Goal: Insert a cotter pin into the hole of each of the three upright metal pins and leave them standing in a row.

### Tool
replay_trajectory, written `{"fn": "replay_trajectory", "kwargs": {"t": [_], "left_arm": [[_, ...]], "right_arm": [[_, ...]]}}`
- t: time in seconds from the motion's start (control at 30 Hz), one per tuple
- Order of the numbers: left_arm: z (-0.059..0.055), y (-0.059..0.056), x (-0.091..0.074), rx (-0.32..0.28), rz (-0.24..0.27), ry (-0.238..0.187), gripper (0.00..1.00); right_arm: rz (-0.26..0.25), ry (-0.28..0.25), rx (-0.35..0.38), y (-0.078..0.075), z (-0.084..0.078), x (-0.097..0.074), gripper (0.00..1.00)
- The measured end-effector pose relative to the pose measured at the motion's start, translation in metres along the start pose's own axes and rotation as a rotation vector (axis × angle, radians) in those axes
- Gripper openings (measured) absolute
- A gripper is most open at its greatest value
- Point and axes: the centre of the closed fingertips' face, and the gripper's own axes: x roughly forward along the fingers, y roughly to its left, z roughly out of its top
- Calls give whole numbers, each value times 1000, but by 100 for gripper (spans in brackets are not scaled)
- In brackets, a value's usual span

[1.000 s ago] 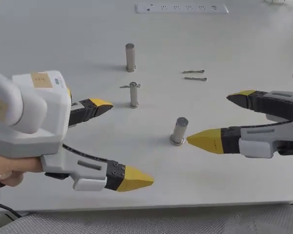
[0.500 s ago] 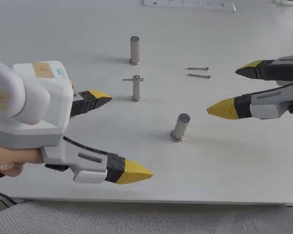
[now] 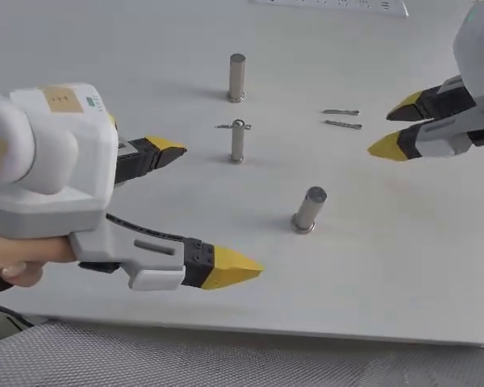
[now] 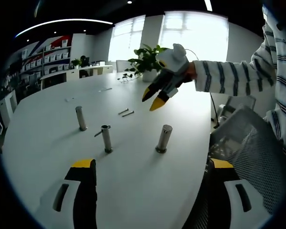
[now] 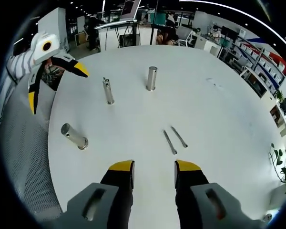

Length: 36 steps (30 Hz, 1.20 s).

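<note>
1. The head view takes in a power strip (image 3: 339, 4) at the far edge of the worktop (image 3: 145, 48). The left gripper view looks the other way, onto a potted plant (image 4: 145, 57), bright windows and a striped sleeve (image 4: 224, 78).
2. Three pins stand upright and well apart on the worktop: a far pin (image 3: 237, 76), a middle pin (image 3: 238, 141) and a near pin (image 3: 310, 210).
3. A cotter pin (image 3: 226, 126) sits crosswise through the top of the middle pin, which is plainest in the head view.
4. Two loose cotter pins (image 5: 169, 142) lie flat side by side. In the right gripper view they are just ahead of the jaws.
5. The left hand-held gripper (image 3: 212, 208) is held low at the near left with a hand (image 3: 16, 270) on its grip. Its jaws are spread wide, with nothing between them.
6. The right hand-held gripper (image 3: 382, 131) hovers just right of the loose cotter pins with its tips angled down. Its jaws are parted by a narrower gap and are empty.
7. A tan sticker (image 3: 62, 98) sits on the left hand-held gripper's body, and its writing is too small to read.
</note>
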Motion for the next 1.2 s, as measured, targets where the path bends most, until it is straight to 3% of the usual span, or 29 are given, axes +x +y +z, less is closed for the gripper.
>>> {"fn": "replay_trajectory", "kwargs": {"t": [0.13, 0.27, 0.57, 0.87, 1.2], "left_arm": [[2, -4, 3, -6, -4, 1, 97], [-1, -5, 3, -15, -7, 7, 96], [-6, 0, 3, -46, 12, 5, 95], [-8, 5, 4, -50, 27, 13, 93], [-11, 6, 4, -46, 31, 27, 90]], "right_arm": [[23, 46, -63, -6, -2, 8, 19], [36, 77, -101, -20, -2, 17, 17], [71, 124, -183, -33, 6, 39, 14], [126, 157, -210, -32, 8, 57, 10], [129, 190, -228, -32, 6, 58, 1]]}}
